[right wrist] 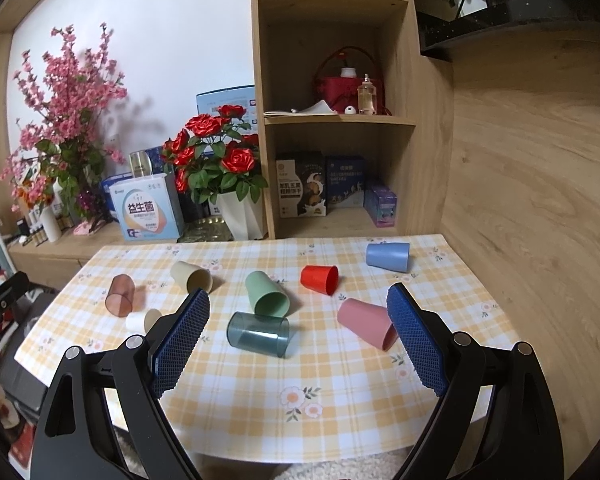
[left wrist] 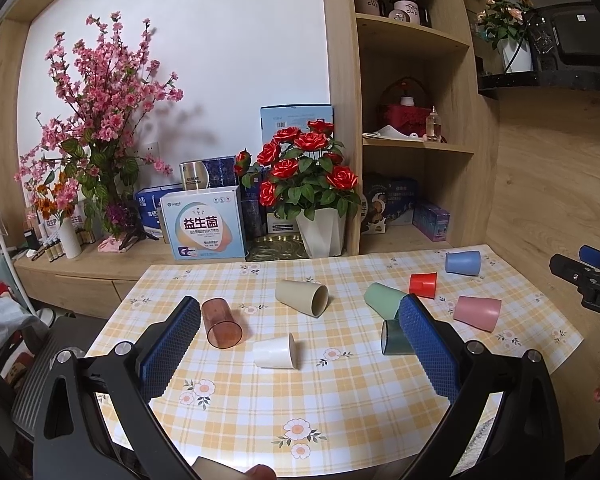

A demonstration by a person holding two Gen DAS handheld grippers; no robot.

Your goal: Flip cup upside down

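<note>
While both grippers hang above the near edge of the table, eight cups lie on their sides across its yellow checked cloth. Neither gripper holds anything: the left gripper has its blue-padded fingers spread wide, and the right gripper is spread just as wide.

At the far right lies the blue cup, with the red cup to its left and the pink cup nearer, just beside the right gripper's right finger in that view. Toward the middle, the green cup lies with its mouth facing the near side, and the dark teal see-through cup lies just in front of it, close but whether touching I cannot tell. Further left are the beige cup, the brown see-through cup and, nearest, the white cup.

Behind the table, a pot of red roses stands on a low wooden sideboard beside a shelf unit, with pink blossom branches at the far left.
</note>
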